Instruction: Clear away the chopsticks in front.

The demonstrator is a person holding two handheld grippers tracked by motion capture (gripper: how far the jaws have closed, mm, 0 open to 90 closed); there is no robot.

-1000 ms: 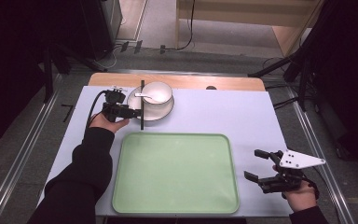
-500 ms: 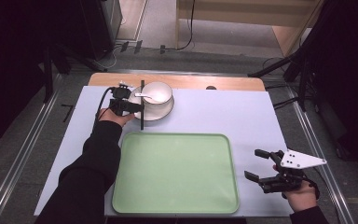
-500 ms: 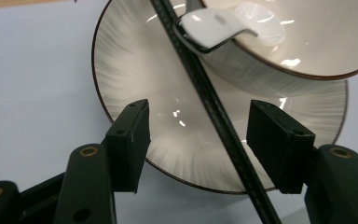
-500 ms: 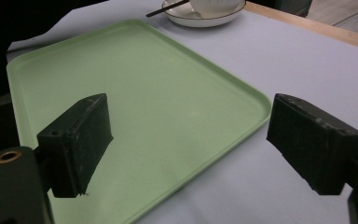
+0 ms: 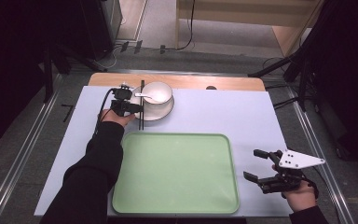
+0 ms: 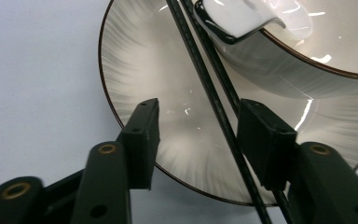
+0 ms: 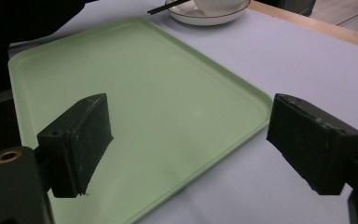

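While the left gripper (image 6: 196, 140) reaches to the upper left of the frame, its parted jaws straddle black chopsticks (image 6: 214, 100) lying across a plate (image 6: 135, 60) beside the bowl (image 5: 157, 93) and spoon (image 5: 145, 96). Centre lies a green tray (image 5: 175, 173). Lower right, the right gripper (image 7: 191, 140) hovers open, unmoved, while the left has advanced.

One pale green rectangular plastic tray (image 5: 175, 173), one white ceramic plate (image 5: 166, 110), one white ceramic bowl (image 5: 157, 94), one white spoon (image 5: 145, 96), two thin black chopsticks (image 5: 141, 107).
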